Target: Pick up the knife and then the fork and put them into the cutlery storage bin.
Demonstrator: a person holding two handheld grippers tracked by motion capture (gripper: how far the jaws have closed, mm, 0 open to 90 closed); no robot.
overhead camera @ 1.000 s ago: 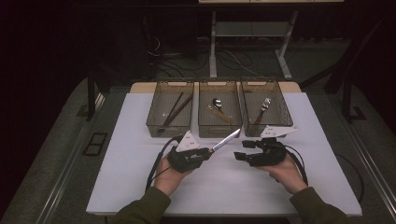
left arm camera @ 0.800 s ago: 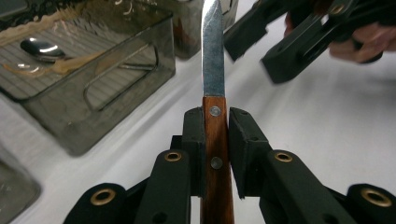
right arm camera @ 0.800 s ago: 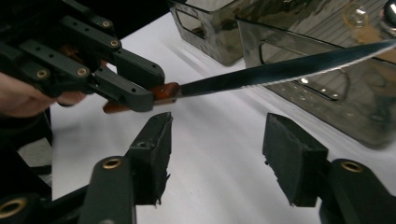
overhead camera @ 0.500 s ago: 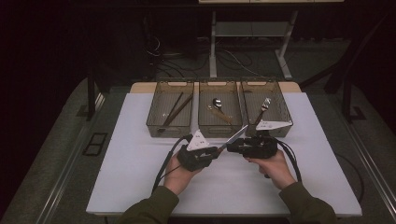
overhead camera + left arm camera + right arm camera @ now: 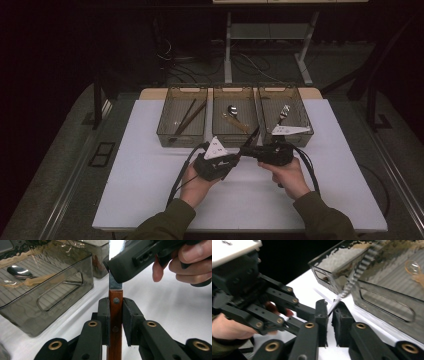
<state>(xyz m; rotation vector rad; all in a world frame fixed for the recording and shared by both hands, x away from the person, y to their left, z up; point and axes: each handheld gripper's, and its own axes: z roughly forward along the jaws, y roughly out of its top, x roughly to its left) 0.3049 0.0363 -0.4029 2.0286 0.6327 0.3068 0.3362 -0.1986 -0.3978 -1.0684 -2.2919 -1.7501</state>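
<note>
At the near middle of the white worktop (image 5: 150, 195), the two hands have come together since a second ago, when they stood a little apart with the knife pointing up and right from the left one alone. The left gripper (image 5: 116, 315) is clamped on the brown wooden handle of the knife (image 5: 115, 312), its pads pressing both flat sides, and it has not loosened. The right gripper (image 5: 330, 315) has just been closing, and its jaws now stand nearly together around the knife's steel blade (image 5: 334, 305), which runs up between them; the pads look to be on the blade, though the blur leaves the contact itself uncertain. From above, the left gripper (image 5: 220, 162) and right gripper (image 5: 265, 152) meet tip to tip, the knife bridging them just near the middle tray. I judge this to be a hand-over: with both ends gripped, the left can let go and the right can carry the knife on. Beyond the hands, three smoky plastic trays line the far edge: the left tray (image 5: 165, 130) holds chopsticks (image 5: 187, 119), the middle tray (image 5: 217, 135) a spoon (image 5: 233, 111), and the right tray (image 5: 307, 127) a fork (image 5: 283, 114). None of them holds a knife, so I cannot tell which is the goal.
</note>
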